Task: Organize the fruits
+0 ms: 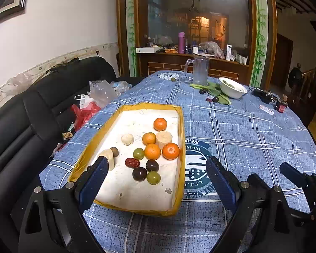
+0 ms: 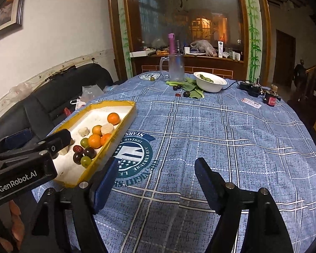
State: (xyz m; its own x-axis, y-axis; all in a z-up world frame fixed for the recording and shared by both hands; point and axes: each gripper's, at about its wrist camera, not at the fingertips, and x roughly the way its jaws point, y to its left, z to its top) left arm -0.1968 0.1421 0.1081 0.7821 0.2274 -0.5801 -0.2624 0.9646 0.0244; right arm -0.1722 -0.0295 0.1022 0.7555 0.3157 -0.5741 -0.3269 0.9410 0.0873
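**Operator:** State of the grippers?

**Guide:** Your left gripper [image 1: 155,172] stands wide open and holds nothing; its jaws straddle the near end of the tray [image 1: 180,139]. Your right gripper [image 2: 155,175] is also open and empty, with only bare tablecloth [image 2: 221,139] between its jaws.

**Operator:** Where is the fruit?

**Guide:** Most of it lies in the tray: four oranges [image 1: 152,151], dark plums [image 1: 139,174], green grapes [image 1: 153,177], a red date [image 1: 132,162] and pale cut pieces [image 1: 163,139]. The loose fruit lies at the far end of the table: two dark fruits [image 2: 186,94] and a small red one [image 2: 177,94] among the green leaves [image 2: 194,88] beside the white bowl [image 2: 210,82], and one green fruit [image 2: 152,79] left of the glass mug [image 2: 174,67].

**Operator:** Which hand goes?

**Guide:** The loose fruit lies straight ahead of your right gripper and well apart from it, across open cloth. Your left gripper sits over the tray, further to the left. Judge the right hand the better placed for the reach. The tray's long axis runs away from you, so a returning fruit would likely enter over its right wall. The loose fruits are round and have no long axis to align with, so jaw orientation matters little.
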